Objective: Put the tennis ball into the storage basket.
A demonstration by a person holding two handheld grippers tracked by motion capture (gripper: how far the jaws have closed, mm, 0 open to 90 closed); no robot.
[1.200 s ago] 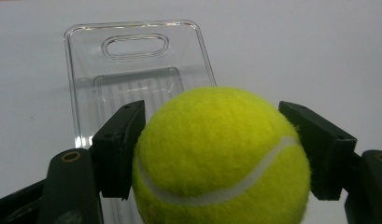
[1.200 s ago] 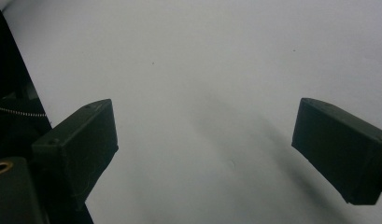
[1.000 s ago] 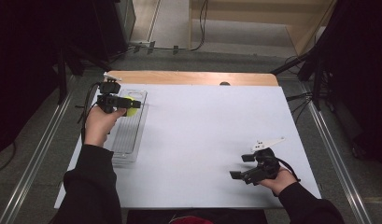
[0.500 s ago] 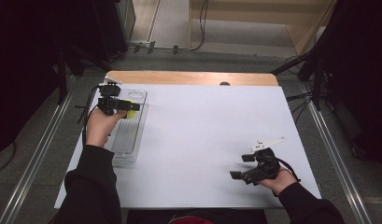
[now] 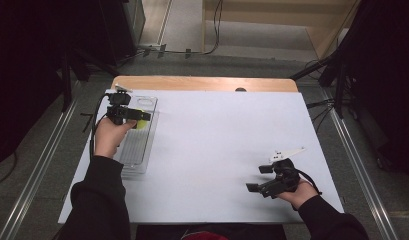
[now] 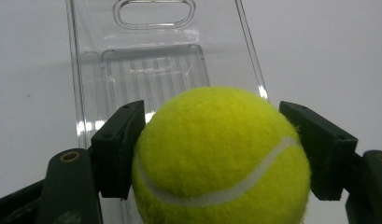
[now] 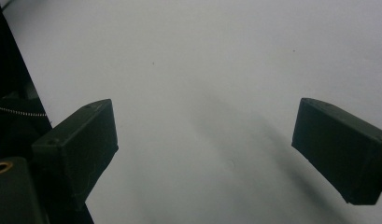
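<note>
While pinched by the left gripper (image 6: pixel 216 154), tennis ball (image 6: pixel 221 158) above clear tray (image 6: pixel 156 60).

Shown: 1 fuzzy yellow-green tennis ball (image 6: pixel 221 158), 1 clear ribbed plastic tray (image 6: pixel 156 70), 2 black two-jaw handheld grippers, 1 white-topped table (image 5: pixel 217 145).
</note>
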